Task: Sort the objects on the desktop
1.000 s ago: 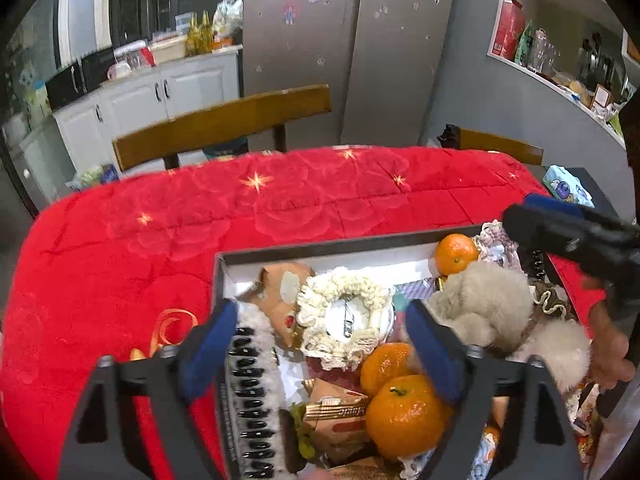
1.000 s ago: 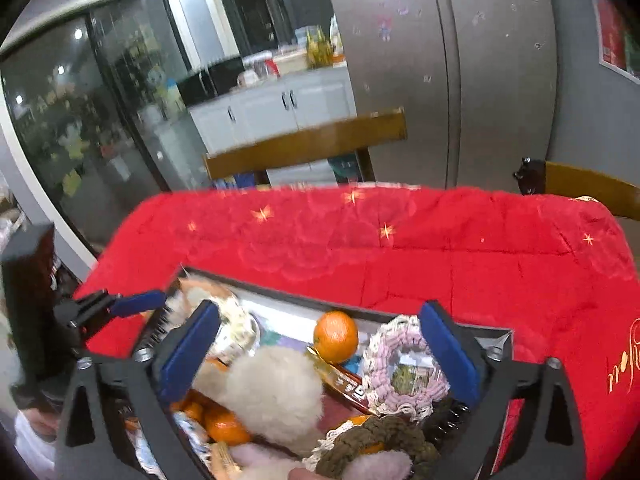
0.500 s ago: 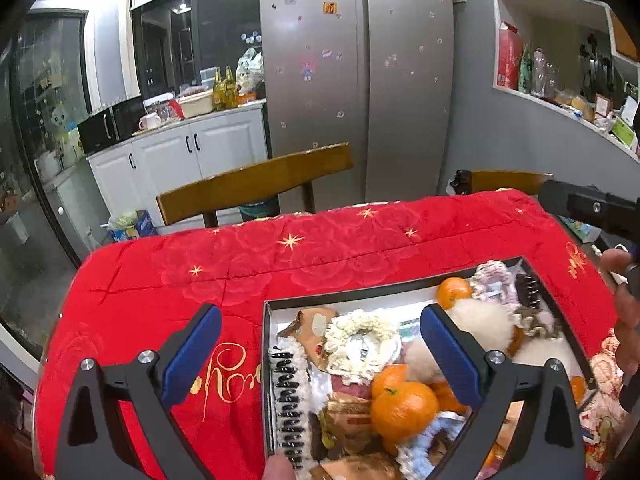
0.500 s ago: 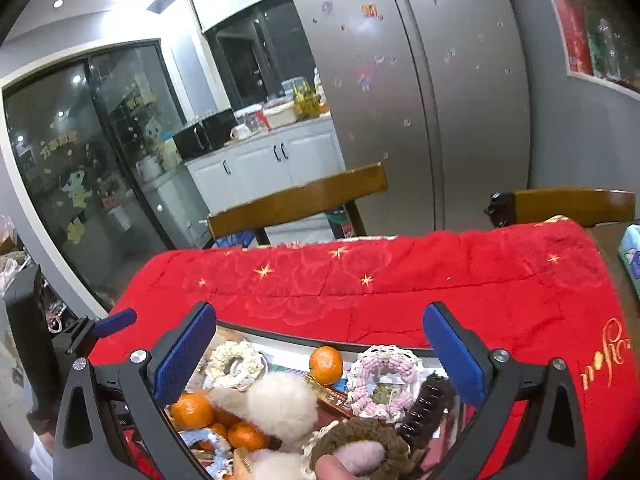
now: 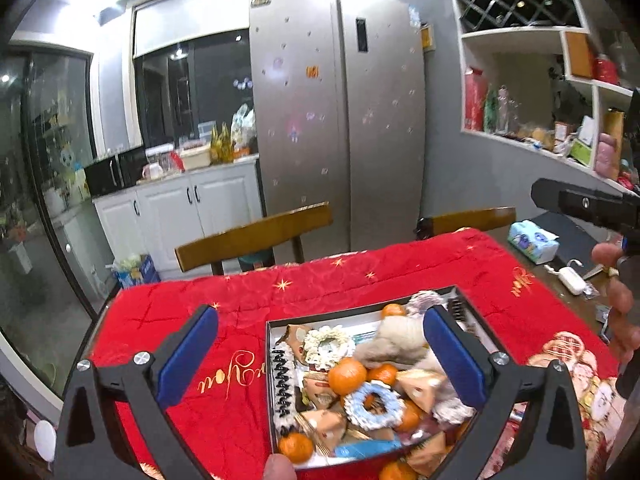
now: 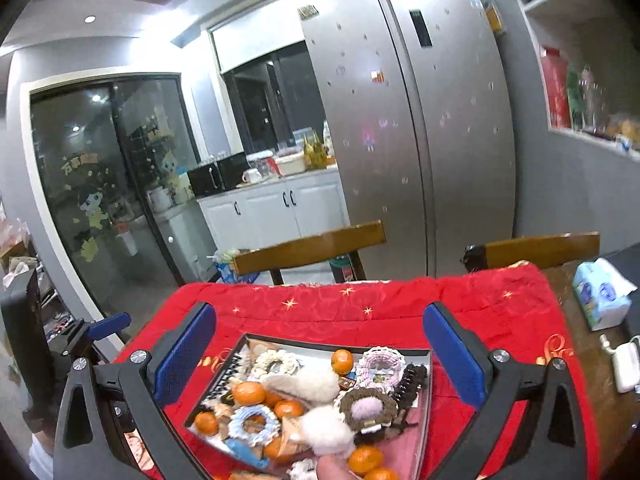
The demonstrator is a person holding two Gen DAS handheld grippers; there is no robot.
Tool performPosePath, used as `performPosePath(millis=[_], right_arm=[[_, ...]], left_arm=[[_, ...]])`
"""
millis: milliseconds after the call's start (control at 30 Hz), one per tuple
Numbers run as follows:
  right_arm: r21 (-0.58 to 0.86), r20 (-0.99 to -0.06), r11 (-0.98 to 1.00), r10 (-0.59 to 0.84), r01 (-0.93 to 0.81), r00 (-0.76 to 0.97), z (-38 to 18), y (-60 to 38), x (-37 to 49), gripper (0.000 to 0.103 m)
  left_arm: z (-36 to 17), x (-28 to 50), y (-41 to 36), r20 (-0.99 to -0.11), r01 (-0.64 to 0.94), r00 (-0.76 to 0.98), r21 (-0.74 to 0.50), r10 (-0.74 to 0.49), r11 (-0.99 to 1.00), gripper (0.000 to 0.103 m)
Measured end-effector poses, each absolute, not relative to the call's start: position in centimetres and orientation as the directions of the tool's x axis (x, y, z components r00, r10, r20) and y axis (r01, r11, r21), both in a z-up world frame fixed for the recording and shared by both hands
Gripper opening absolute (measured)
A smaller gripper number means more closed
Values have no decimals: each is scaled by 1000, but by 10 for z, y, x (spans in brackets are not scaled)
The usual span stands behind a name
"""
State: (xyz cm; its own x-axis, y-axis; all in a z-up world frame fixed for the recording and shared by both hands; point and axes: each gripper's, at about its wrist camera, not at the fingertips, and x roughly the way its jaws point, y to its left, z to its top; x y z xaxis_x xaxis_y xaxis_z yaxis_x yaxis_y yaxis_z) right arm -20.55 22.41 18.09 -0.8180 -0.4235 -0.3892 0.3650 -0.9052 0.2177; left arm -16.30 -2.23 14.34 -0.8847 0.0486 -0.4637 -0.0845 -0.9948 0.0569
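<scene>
A dark-rimmed box (image 5: 269, 360) (image 6: 216, 384) sits on a red quilted cloth (image 5: 320, 280), crammed with small things. Among them are tangerines (image 5: 346, 370) (image 6: 342, 361), a fluffy beige pompom (image 5: 394, 340), a black hair clip (image 5: 282, 384), a blue crocheted ring (image 5: 374, 402) (image 6: 254, 420) and a pink one (image 6: 380, 364). My left gripper (image 5: 320, 320) hangs above the box's near side, its jaws opening, nothing between them. High over the box, my right gripper (image 6: 320, 316) is open and holds nothing.
Two wooden chair backs (image 5: 256, 236) (image 6: 540, 248) stand behind the table, with a steel fridge beyond. On bare table at the right lie a tissue pack (image 5: 532, 240) (image 6: 600, 296) and a white charger (image 6: 628, 364). A person's fingertip (image 6: 332, 468) shows at the bottom edge.
Both grippers have risen and drawn back from the box, which now looks smaller and lower in each view. The left jaws have spread wider.
</scene>
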Motion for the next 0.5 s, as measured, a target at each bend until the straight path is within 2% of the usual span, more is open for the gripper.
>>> performPosePath(millis=[200, 500], right_arm=[[193, -336, -904, -425, 380, -840, 206, 232, -160, 103], [180, -287, -896, -443, 406, -849, 216, 240, -111, 103]], left_arm=[[168, -116, -10, -404, -107, -912, 73, 69, -992, 103], [192, -57, 7, -312, -123, -945, 72, 94, -990, 103]])
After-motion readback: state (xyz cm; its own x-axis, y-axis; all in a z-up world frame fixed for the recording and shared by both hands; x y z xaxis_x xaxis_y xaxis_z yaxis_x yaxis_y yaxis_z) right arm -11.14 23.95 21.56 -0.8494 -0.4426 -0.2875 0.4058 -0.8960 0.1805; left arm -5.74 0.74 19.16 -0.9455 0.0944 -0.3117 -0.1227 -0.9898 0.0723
